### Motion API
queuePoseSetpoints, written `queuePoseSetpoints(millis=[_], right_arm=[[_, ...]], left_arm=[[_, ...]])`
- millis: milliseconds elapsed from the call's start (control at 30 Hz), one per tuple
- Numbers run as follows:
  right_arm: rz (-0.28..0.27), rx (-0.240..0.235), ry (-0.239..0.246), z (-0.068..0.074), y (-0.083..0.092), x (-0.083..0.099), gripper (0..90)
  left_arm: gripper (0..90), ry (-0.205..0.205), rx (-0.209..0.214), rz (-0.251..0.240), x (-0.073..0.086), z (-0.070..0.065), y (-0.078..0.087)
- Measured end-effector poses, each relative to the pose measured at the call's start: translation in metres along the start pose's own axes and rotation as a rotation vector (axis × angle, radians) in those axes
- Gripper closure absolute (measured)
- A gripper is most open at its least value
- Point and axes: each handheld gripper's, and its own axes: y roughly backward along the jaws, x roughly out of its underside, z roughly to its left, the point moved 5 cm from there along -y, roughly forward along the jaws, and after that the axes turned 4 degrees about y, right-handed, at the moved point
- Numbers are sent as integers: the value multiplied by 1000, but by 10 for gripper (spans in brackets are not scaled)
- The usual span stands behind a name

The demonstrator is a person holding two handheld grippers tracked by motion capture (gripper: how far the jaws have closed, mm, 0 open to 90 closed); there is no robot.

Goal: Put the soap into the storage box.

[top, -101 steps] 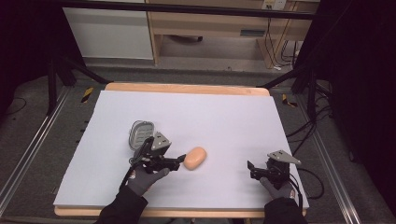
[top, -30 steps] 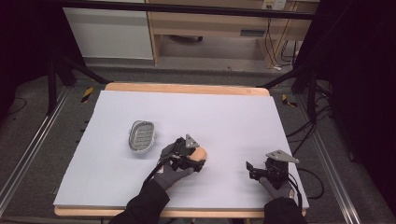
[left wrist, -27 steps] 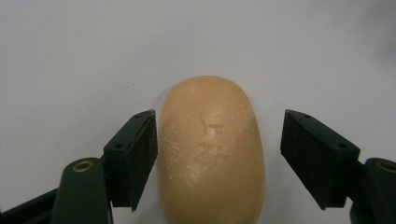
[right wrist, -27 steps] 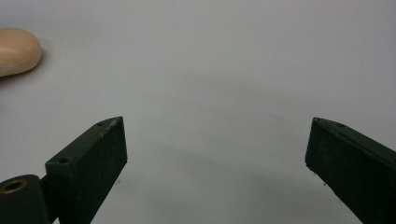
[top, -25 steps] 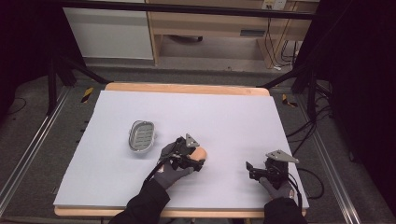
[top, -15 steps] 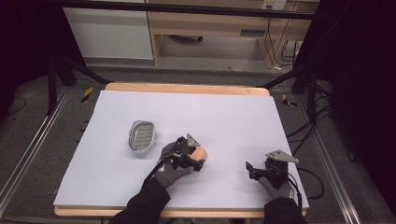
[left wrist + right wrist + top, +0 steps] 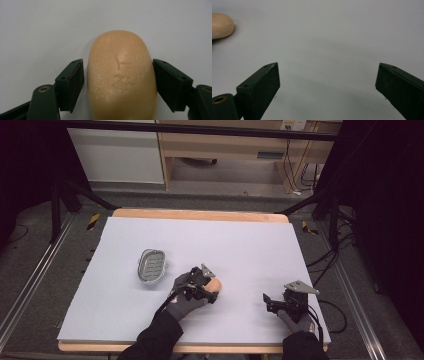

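Nearest the front edge of the tabletop, toward its right corner, the right gripper (image 7: 272,301) rests low over the bare sheet with its jaws spread wide and nothing between them; in the right gripper view the flat black pads frame only pale matte surface, with the soap just showing far off at the upper left.

A little farther in, near the middle of the front half, the left gripper (image 7: 207,289) is set around the soap (image 7: 122,77). In the left gripper view the jaws stand on either side of the bar: the right pad looks to touch its flank, while a thin gap shows at the left pad, so the jaws are partly closed around the bar but not clearly clamped. The step in hand appears to be grasping the soap. The next move calls for closing the last bit evenly, then lifting straight up; the bar's rounded sides could let it squirt out if squeezed off centre.

The soap is a smooth tan oval, waxy-looking, with a stamped mark on top and a dusting of pale specks. It lies flat on the sheet.

Farther back and toward the left edge lies the dish (image 7: 151,265), a shallow grey oval with a ribbed floor, seemingly metal, empty and well apart from the soap. It is the likely place for the bar.
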Motion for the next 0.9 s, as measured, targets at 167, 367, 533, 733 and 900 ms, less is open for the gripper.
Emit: queuePoseSetpoints(millis=[167, 367, 533, 733, 900], right_arm=[[-1, 0, -1, 0, 0, 0, 58], [1, -1, -2, 0, 0, 0, 58], [2, -1, -1, 0, 0, 0, 58], [3, -1, 1, 0, -1, 0, 58], [8, -2, -3, 1, -1, 1, 58]], left_arm=[[271, 2, 0, 8, 1, 0, -1], [310, 5, 0, 7, 0, -1, -1], [315, 8, 1, 8, 1, 0, 0], [317, 4, 1, 7, 1, -1, 0], [318, 6, 0, 7, 2, 0, 1]])
